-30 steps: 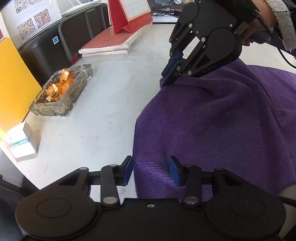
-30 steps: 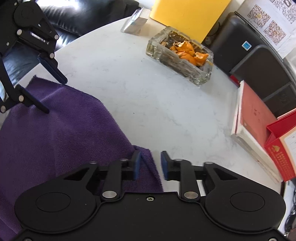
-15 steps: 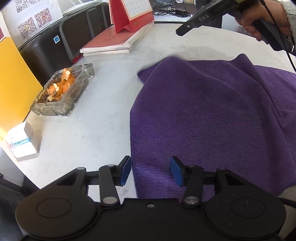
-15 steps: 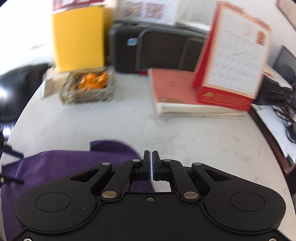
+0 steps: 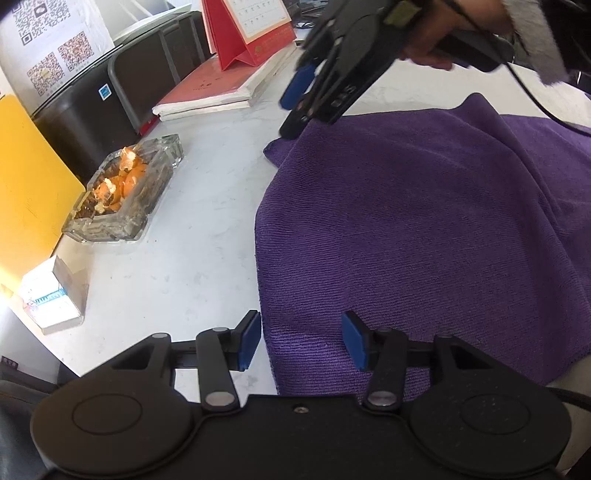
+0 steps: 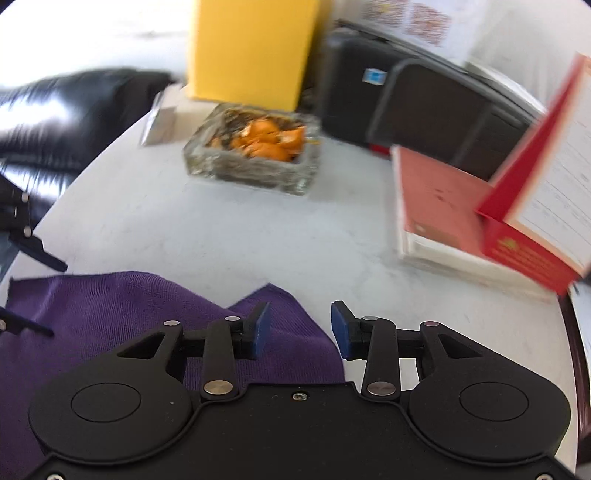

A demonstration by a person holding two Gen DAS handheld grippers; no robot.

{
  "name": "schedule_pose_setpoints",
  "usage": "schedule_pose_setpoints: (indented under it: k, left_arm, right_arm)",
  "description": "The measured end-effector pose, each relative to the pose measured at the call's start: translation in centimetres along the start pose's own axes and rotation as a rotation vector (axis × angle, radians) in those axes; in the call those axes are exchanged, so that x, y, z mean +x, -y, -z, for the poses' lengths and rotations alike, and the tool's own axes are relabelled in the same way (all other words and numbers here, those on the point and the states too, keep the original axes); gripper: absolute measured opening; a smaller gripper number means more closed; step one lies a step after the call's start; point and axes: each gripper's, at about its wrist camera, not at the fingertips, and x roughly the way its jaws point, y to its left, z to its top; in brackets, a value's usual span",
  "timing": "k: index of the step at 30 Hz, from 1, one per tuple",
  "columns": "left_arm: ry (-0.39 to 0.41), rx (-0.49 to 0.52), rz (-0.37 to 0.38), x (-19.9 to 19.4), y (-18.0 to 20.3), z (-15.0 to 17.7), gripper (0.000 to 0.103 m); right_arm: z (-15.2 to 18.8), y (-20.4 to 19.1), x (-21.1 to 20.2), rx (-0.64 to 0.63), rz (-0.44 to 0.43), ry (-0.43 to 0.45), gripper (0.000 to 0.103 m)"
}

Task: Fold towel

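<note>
The left hand-held gripper point(image 5: 301, 341) sits low at the near edge of the purple towel point(image 5: 424, 229), its blue-padded fingers point(image 5: 248, 341) spread wide: one pad lies just off the towel's left hem over the bare white surface point(image 5: 192, 236), the other is over the cloth. Nothing is pinched between them.

The right hand-held gripper point(image 6: 299, 330) is also parted, its blue pads point(image 6: 340, 330) standing clearly apart. In its own view, which is somewhat blurred, a pointed corner of the towel point(image 6: 110, 314) lies below and between the pads, the left pad over the fabric and the right pad over the bare surface point(image 6: 221, 240). From the left wrist view, this right hand-held gripper point(image 5: 299, 96) hangs above the towel's far left corner, held by a hand point(image 5: 428, 44) in a grey sleeve; whether it touches the cloth cannot be told.

The towel lies spread on the surface with soft ridges across it, filling the right side of the left wrist view.

To the left of the towel stands a glass ashtray point(image 5: 125, 199) holding orange peel. Near it is a small white box point(image 5: 51, 299), with a yellow panel point(image 5: 29, 188) at the far left. Farther back, a red desk calendar point(image 5: 251, 33) stands on a red-covered book point(image 5: 210, 88), beside a black printer point(image 5: 110, 88).
</note>
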Motion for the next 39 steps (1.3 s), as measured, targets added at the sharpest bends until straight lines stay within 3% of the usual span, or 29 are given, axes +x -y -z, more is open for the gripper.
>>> schedule_pose_setpoints:
  k: [8,11,17,20,22,26,28,31,35,39]
  left_arm:
    - [0.011,0.026,0.003,-0.2,0.1,0.3,0.046]
    - [0.008,0.022,0.01,-0.2,-0.1,0.3,0.046]
    - [-0.014,-0.049,0.026,0.1,-0.9,0.2,0.047]
    - [-0.026,-0.114,0.039,0.4,-1.7,0.0,0.047]
    - [-0.036,-0.143,0.037,0.5,-2.1,-0.2,0.047]
    - [-0.013,-0.137,-0.038,-0.1,-3.2,-0.6,0.047]
    - [0.011,-0.143,-0.078,-0.5,-4.1,-1.0,0.047]
    - [0.054,-0.147,-0.11,-0.6,-5.2,-2.6,0.047]
    - [0.111,-0.085,-0.062,0.2,-3.8,-5.9,0.047]
    - [0.14,0.017,-0.022,2.3,-1.0,-9.0,0.047]
  right_arm:
    - [-0.9,-1.0,2.3,-0.121,-0.011,-0.094,0.036]
    - [-1.1,-0.7,2.7,-0.104,-0.014,-0.078,0.036]
    - [-2.2,1.0,4.2,0.007,0.047,-0.03,0.039]
    - [-2.4,2.1,4.8,0.12,0.083,-0.008,0.048]
    - [-2.2,3.0,4.6,0.233,0.079,0.002,0.048]
    - [-0.9,4.7,-0.6,0.445,0.07,0.129,0.05]
    - [1.1,6.0,-5.8,0.566,0.09,0.21,0.052]
    - [6.3,6.4,-15.5,0.716,0.209,0.271,0.056]
    - [13.7,2.4,-24.9,0.891,0.396,0.231,0.06]
    - [21.1,-3.5,-28.2,1.064,0.502,0.101,0.06]
